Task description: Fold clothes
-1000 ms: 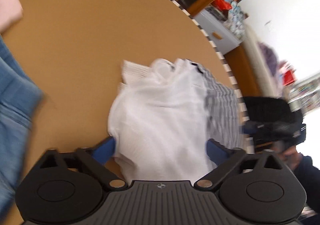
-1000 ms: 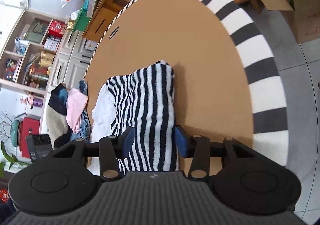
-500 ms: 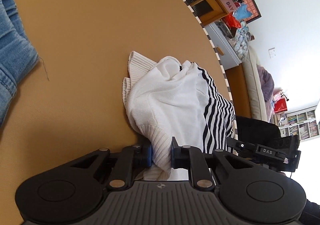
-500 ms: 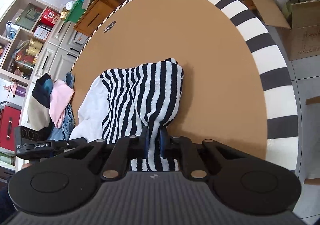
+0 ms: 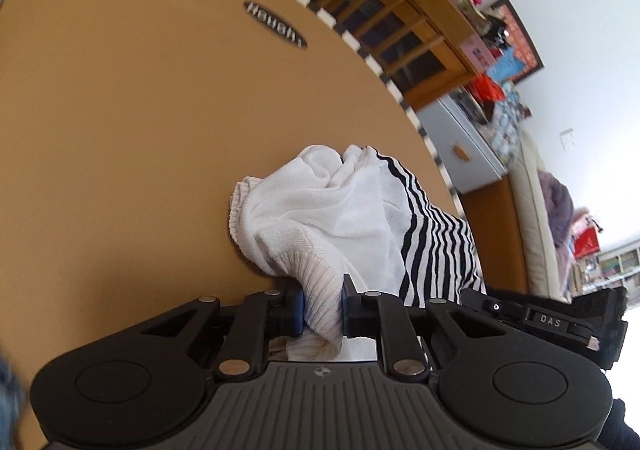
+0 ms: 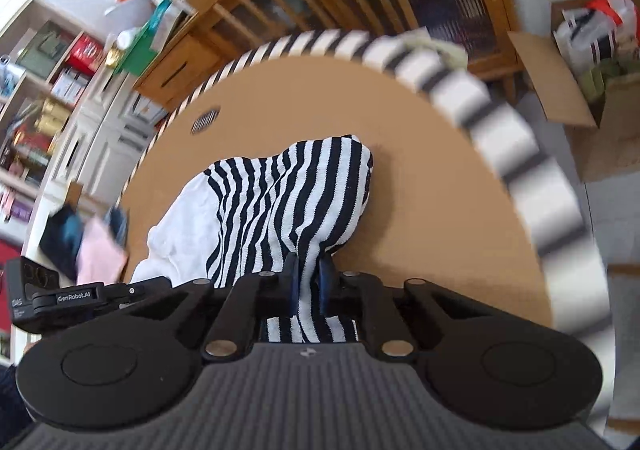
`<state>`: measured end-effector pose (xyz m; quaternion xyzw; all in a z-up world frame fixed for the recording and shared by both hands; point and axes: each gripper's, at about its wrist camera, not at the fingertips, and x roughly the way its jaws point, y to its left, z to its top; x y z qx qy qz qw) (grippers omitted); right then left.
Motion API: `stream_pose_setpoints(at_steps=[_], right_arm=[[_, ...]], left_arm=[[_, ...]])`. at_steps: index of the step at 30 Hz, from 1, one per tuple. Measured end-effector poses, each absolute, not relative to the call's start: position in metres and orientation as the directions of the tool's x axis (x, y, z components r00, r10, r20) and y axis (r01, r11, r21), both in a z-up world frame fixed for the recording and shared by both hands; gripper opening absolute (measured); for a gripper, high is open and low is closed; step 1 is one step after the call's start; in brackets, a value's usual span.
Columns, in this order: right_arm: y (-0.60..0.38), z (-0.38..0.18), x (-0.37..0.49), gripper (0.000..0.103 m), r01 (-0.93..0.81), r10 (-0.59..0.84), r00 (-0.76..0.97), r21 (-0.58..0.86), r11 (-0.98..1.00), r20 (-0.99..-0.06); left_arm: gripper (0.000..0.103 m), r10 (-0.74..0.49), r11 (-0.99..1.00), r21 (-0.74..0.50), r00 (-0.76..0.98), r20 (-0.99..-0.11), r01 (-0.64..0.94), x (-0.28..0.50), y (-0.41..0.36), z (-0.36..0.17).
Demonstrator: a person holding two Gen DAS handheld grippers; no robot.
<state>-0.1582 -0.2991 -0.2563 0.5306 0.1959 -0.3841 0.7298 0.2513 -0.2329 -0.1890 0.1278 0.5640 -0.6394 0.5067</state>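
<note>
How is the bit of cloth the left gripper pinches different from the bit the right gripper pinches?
The left gripper is shut on a plain white ribbed edge, bunched thick between its fingers. The right gripper is shut on a black-and-white striped part, pinched thinner. Both bits appear to belong to one knitted top on the tan table.

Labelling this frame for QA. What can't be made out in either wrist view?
- Garment shape: bunched; left wrist view, near hem cut off behind the left gripper body.
- Striped part: right wrist view, near edge runs between the right gripper jaws and under its body.
- Clothes pile: right wrist view, motion-blurred, items indistinct.
- Table striped rim: right wrist view, blurred.
- Table logo: left wrist view, blurred, not fully legible.
</note>
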Motion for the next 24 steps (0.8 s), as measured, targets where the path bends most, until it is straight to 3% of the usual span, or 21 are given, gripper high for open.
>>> stream_pose_setpoints(at_steps=[9, 16, 18, 20, 21, 24], right_arm=[[-0.416, -0.256, -0.14, 0.009, 0.797, -0.425, 0.589, 0.581, 0.165, -0.687], [-0.427, -0.261, -0.138, 0.01, 0.833, -0.427, 0.544, 0.525, 0.173, -0.722], [-0.428, -0.262, -0.138, 0.017, 0.844, -0.426, 0.529, 0.508, 0.175, -0.733], [-0.421, -0.255, -0.14, 0.031, 0.861, -0.43, 0.503, 0.481, 0.168, -0.75], [-0.414, -0.249, -0.142, 0.04, 0.87, -0.44, 0.489, 0.458, 0.183, -0.753], [-0.391, -0.229, -0.146, 0.04, 0.894, -0.475, 0.448, 0.376, 0.244, -0.757]], left_arm=[[0.018, -0.507, 0.126, -0.404, -0.291, -0.811, 0.906, 0.256, -0.37, -0.174], [0.02, -0.478, 0.093, -0.323, -0.242, -0.844, 0.942, 0.252, -0.391, -0.174], [0.026, -0.478, 0.1, -0.303, -0.222, -0.85, 0.948, 0.247, -0.389, -0.176], [0.042, -0.479, 0.106, -0.27, -0.189, -0.857, 0.957, 0.251, -0.38, -0.171], [0.042, -0.481, 0.104, -0.253, -0.173, -0.859, 0.962, 0.254, -0.373, -0.167], [0.039, -0.514, 0.101, -0.244, -0.159, -0.843, 0.965, 0.264, -0.35, -0.15]])
